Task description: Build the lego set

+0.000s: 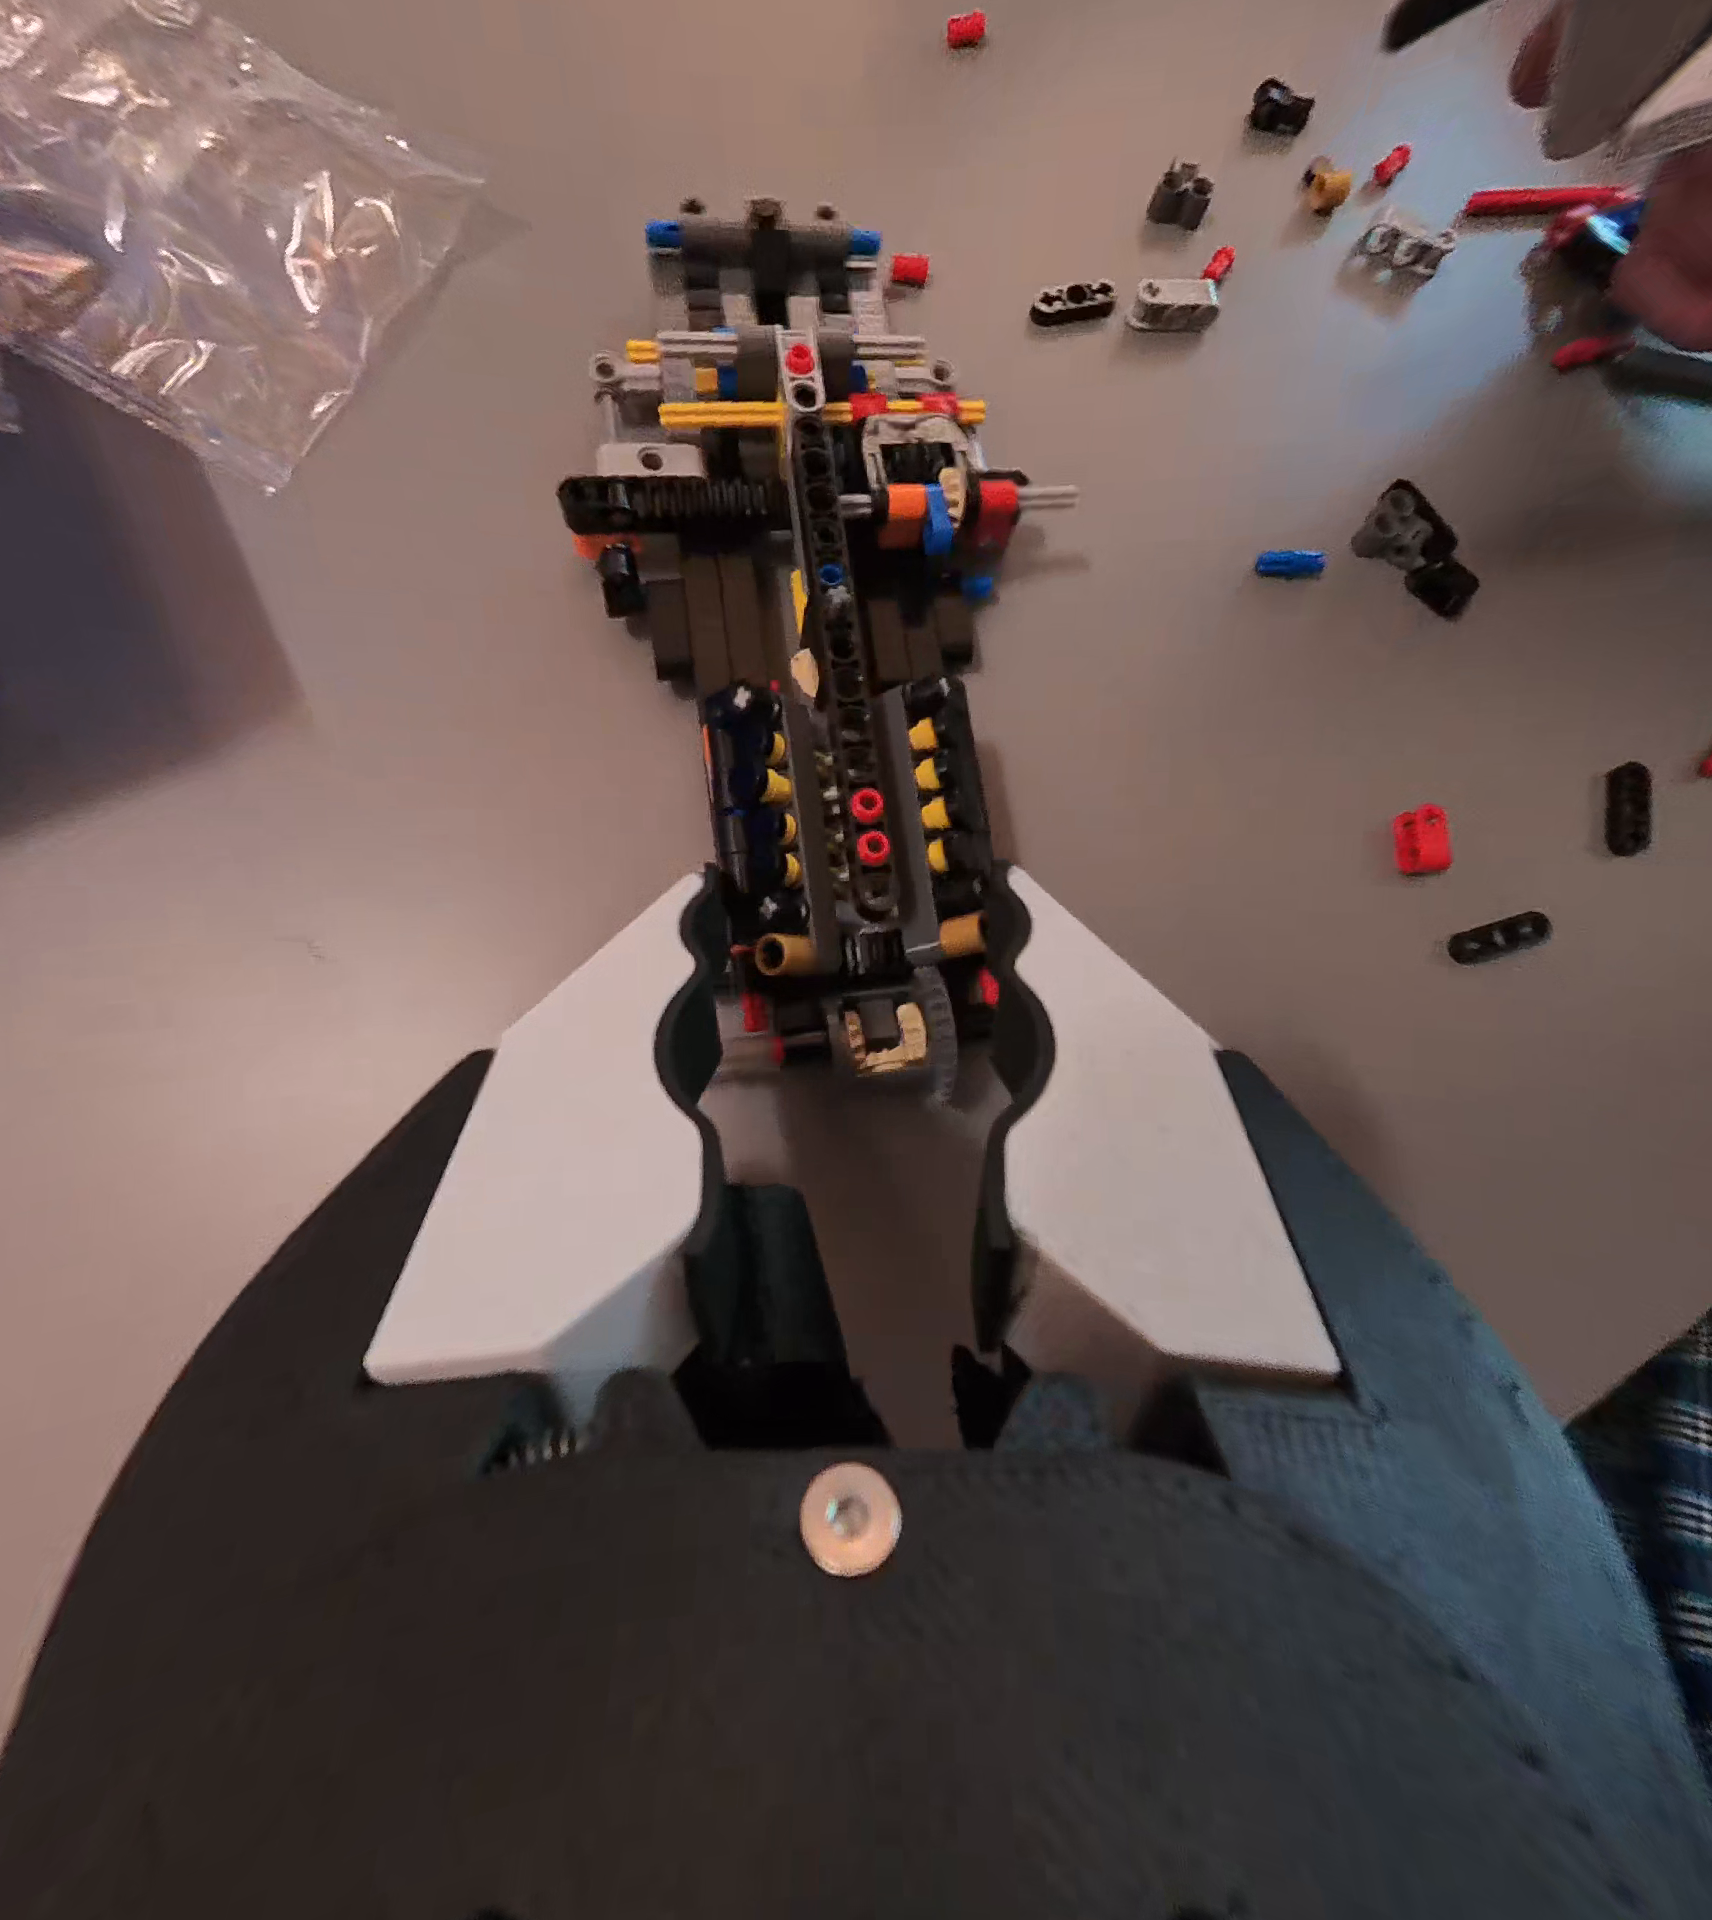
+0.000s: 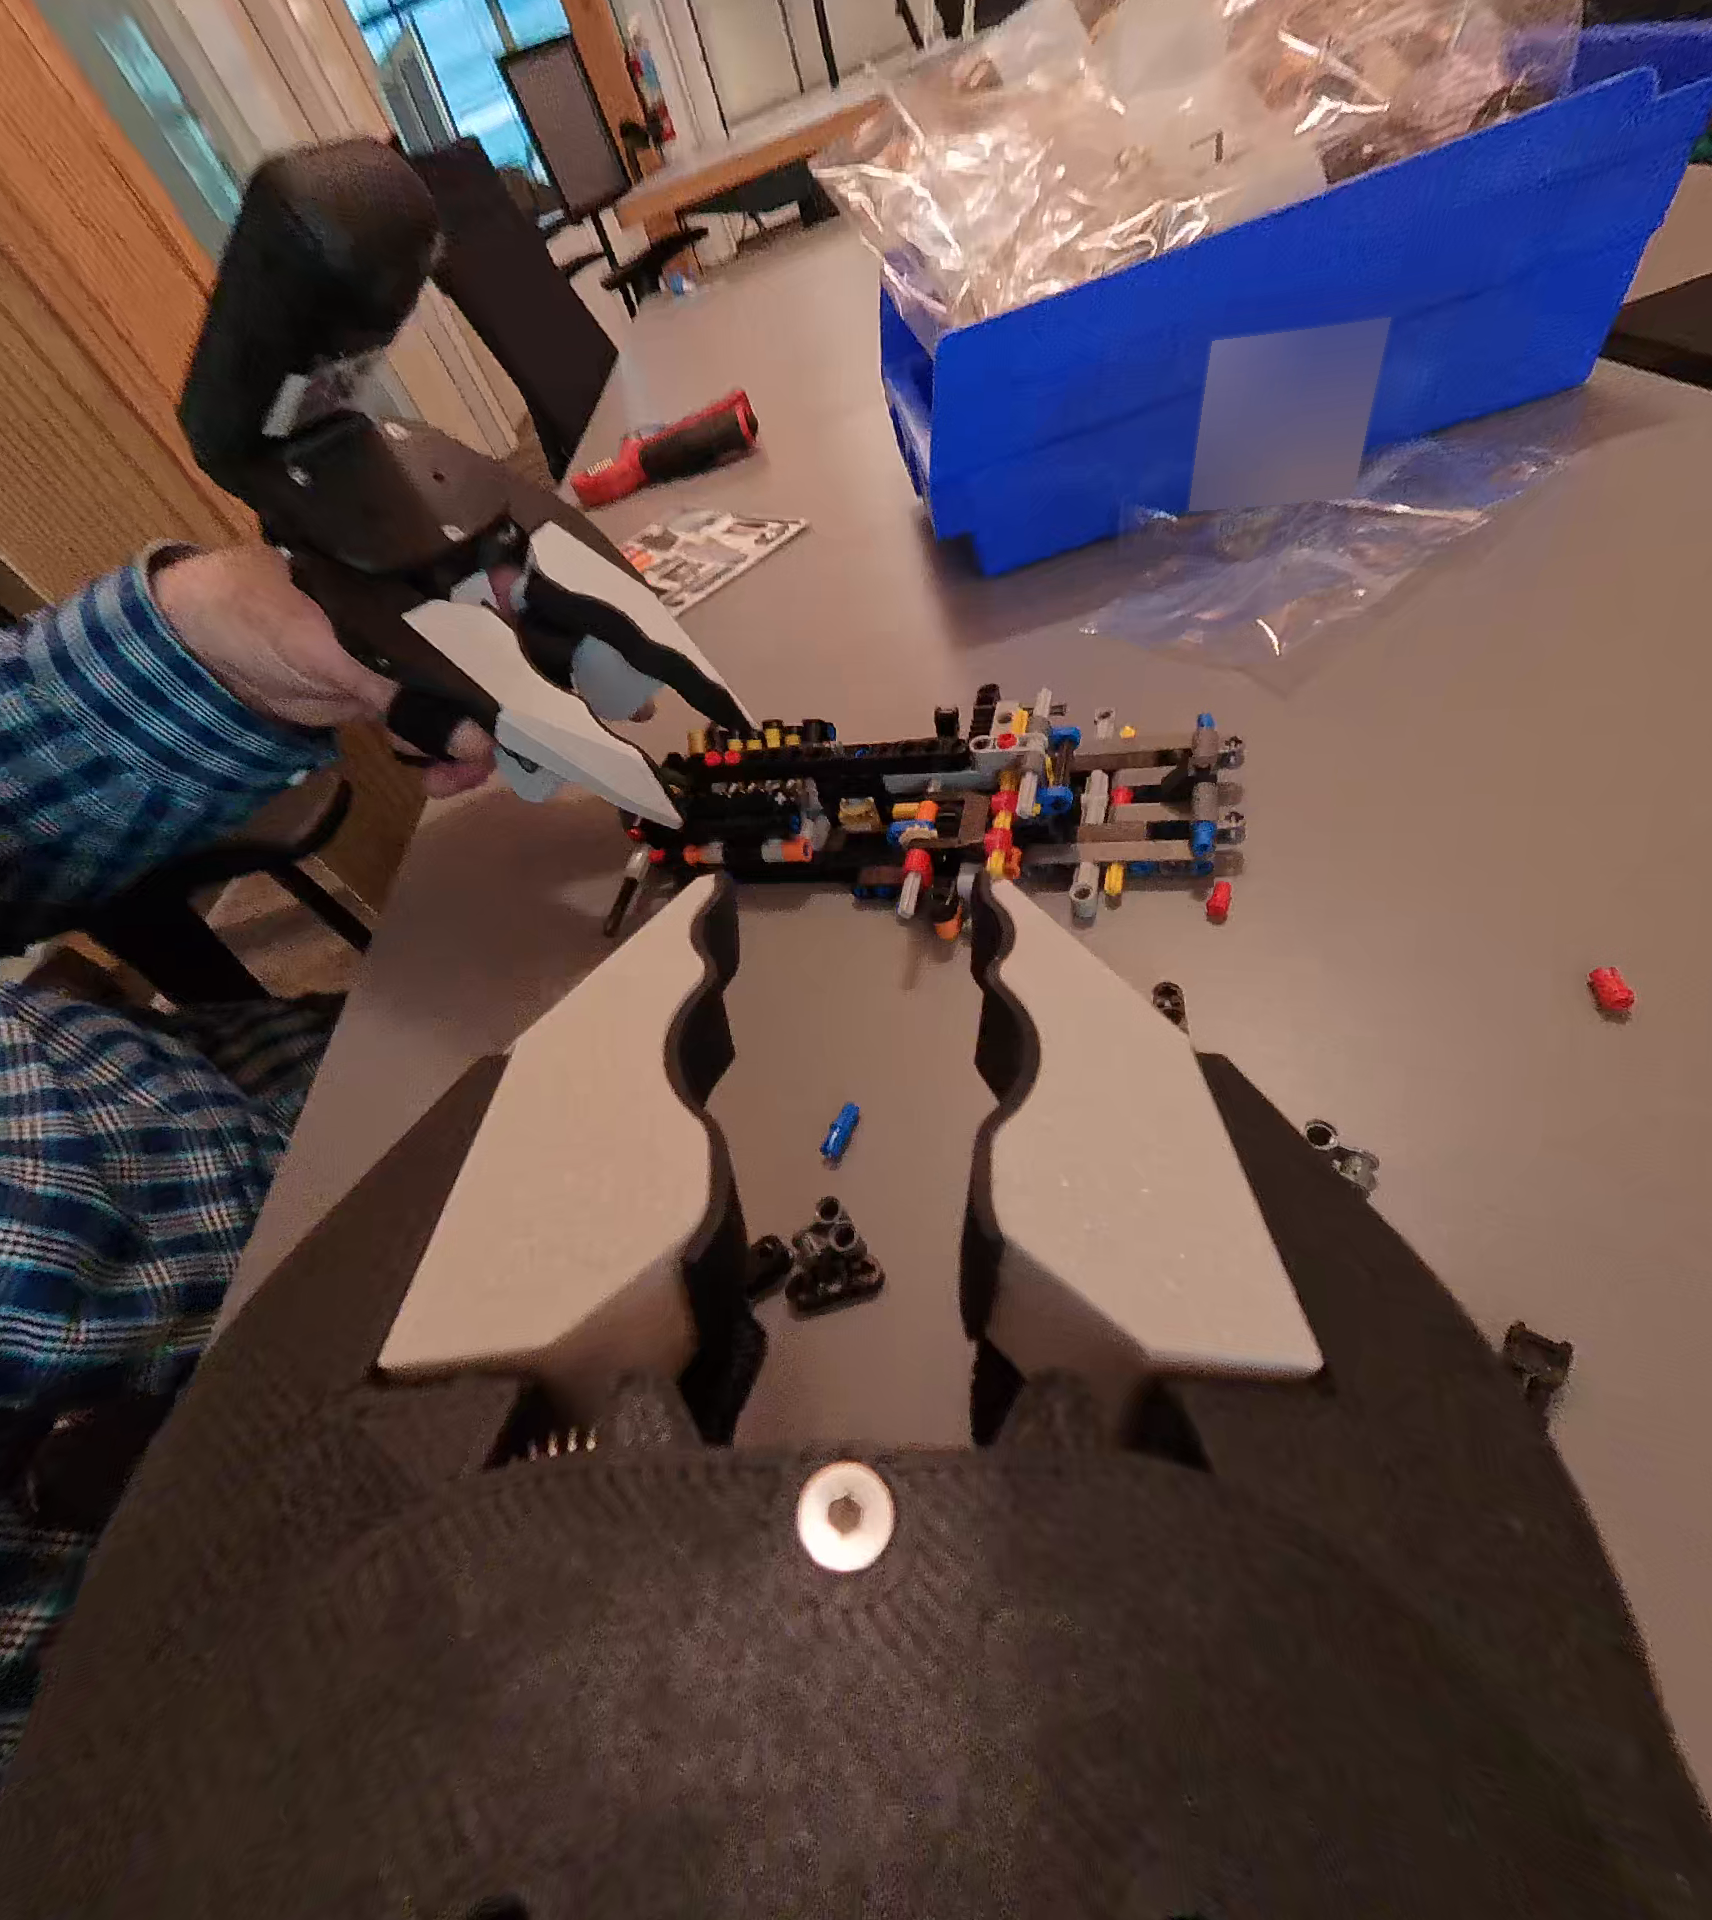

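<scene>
The fingers of the left gripper (image 1: 857, 914) are closed around the near end of the lego chassis (image 1: 821, 644), their dark pads pressing its two long sides, while the fingers of the right gripper (image 2: 852, 904) stand spread with nothing between them, tips just short of the model's flank. The chassis lies flat on the grey bench (image 1: 312, 935), loose pins and connectors scattered beside it, a blue pin (image 2: 839, 1129) and a black connector (image 2: 831, 1252) lying below the spread fingers. The model is probably light but brittle: stiff along its beams, with axles and pins that could pop out under a sideways squeeze. Holding it across the solid black beams seems safest. A blue bin (image 2: 1299, 343) of plastic bags sits behind.
</scene>
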A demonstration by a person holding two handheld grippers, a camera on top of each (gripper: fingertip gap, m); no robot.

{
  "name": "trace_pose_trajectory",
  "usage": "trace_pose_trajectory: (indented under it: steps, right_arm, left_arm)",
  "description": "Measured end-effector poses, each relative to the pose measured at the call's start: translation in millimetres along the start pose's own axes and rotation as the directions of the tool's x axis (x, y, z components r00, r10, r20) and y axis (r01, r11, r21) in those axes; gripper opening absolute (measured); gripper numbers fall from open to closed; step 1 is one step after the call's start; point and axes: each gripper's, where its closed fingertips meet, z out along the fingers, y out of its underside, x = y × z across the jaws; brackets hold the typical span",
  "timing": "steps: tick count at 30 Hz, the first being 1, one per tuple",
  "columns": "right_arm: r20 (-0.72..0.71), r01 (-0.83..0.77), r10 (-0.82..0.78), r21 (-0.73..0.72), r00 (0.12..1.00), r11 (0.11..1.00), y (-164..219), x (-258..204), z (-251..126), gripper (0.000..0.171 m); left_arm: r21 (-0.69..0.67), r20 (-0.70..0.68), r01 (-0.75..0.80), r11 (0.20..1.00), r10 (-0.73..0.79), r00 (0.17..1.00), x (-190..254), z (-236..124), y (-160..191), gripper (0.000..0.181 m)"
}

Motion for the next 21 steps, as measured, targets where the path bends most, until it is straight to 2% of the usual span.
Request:
trace_pose_trajectory:
  steps: [7,10,12,14,17,19,21]
  right_arm:
    - [-0.027,0.077,-0.077,-0.026,0.997,0.997,2,-7,-5,0.043]
    - [-0.070,0.158,-0.167,-0.118,0.983,0.980,8,-11,-14,0.038]
    - [-0.086,0.198,-0.224,-0.239,0.971,0.951,23,-13,-17,0.026]
    - [-0.113,0.224,-0.280,-0.359,0.953,0.906,40,-9,-20,0.023]
    - [-0.172,0.201,-0.282,-0.380,0.944,0.903,42,-2,-32,0.020]
    - [-0.200,0.180,-0.274,-0.391,0.941,0.903,41,3,-46,0.024]
    - [-0.176,0.181,-0.282,-0.440,0.943,0.880,47,1,-56,0.027]
  left_arm:
    - [0.060,-0.032,0.019,0.998,-0.017,0.999,6,-11,0,0.049]
    - [0.098,-0.024,0.035,0.995,-0.033,0.999,0,-19,-3,0.052]
    - [0.106,-0.009,0.020,0.994,-0.020,1.000,-4,-21,-3,0.053]
    - [0.106,0.000,-0.002,0.994,0.002,1.000,-4,-21,-3,0.054]
    - [0.115,-0.012,-0.029,0.993,0.030,0.999,1,-20,-4,0.053]
    - [0.127,-0.010,-0.039,0.991,0.041,0.999,2,-20,-5,0.053]
    - [0.139,-0.015,-0.050,0.989,0.052,0.999,3,-19,-6,0.053]
